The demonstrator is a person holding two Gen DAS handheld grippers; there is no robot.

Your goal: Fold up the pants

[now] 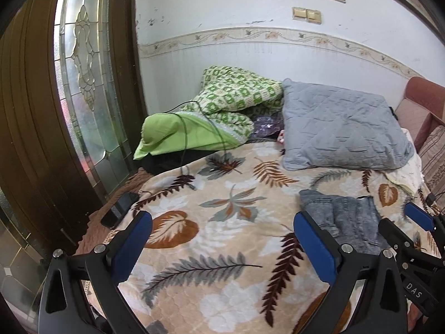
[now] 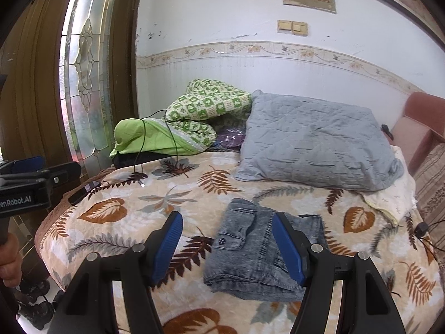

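Grey washed-denim pants (image 2: 250, 253) lie folded into a small rectangle on the leaf-print blanket (image 2: 125, 222), pocket flap and button facing up. My right gripper (image 2: 226, 220) hovers just in front of them, open; its blue pads (image 2: 168, 247) touch nothing. The pants' left part shows in the gap between the fingers. In the left wrist view the pants (image 1: 347, 220) sit right of my left gripper (image 1: 222, 217), which is open over bare blanket (image 1: 222, 250). The right gripper (image 1: 408, 225) shows at that view's right edge, and the left gripper (image 2: 41, 171) at the right wrist view's left edge.
Behind the pants lies a grey quilted pillow (image 2: 314, 150). A green patterned quilt (image 2: 205, 105) and a green pillow (image 2: 144, 136) with a black cable over it fill the back left. A dark phone (image 1: 119, 208) rests at the bed's left edge by the glass-panelled door (image 1: 83, 83). A plug (image 2: 421, 229) lies at right.
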